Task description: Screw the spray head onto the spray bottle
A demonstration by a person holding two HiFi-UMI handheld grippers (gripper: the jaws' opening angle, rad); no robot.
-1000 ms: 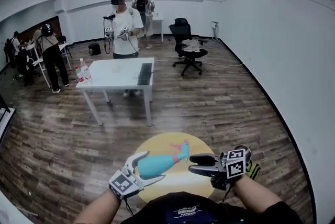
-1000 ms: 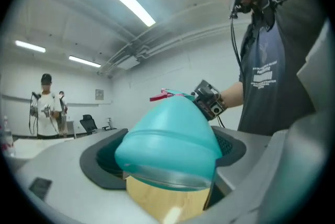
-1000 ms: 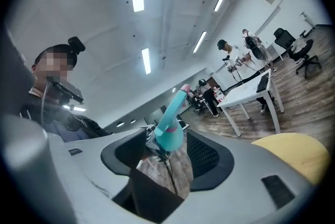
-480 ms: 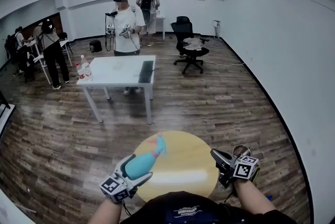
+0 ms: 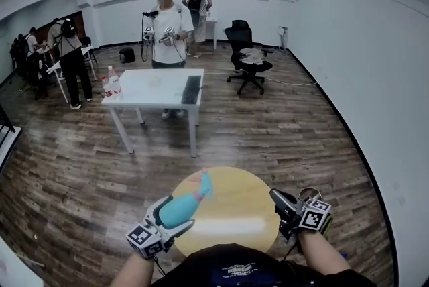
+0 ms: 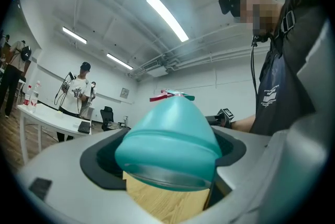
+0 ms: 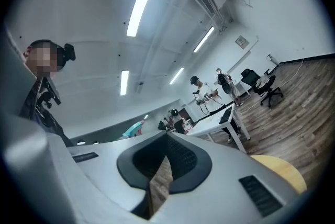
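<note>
Over the round yellow worktop (image 5: 234,215), the left gripper (image 5: 173,215) has its jaws clamped on the teal bottle (image 5: 181,206); the bottle is tilted, its neck pointing up and away from the person; the spray head (image 5: 203,183) sits on that neck; at the worktop's right edge, the right gripper (image 5: 276,198) has its jaws closed together, holding nothing, well apart from the bottle.

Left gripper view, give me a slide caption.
Left gripper grips a teal spray bottle, spray head at its far end.
</note>
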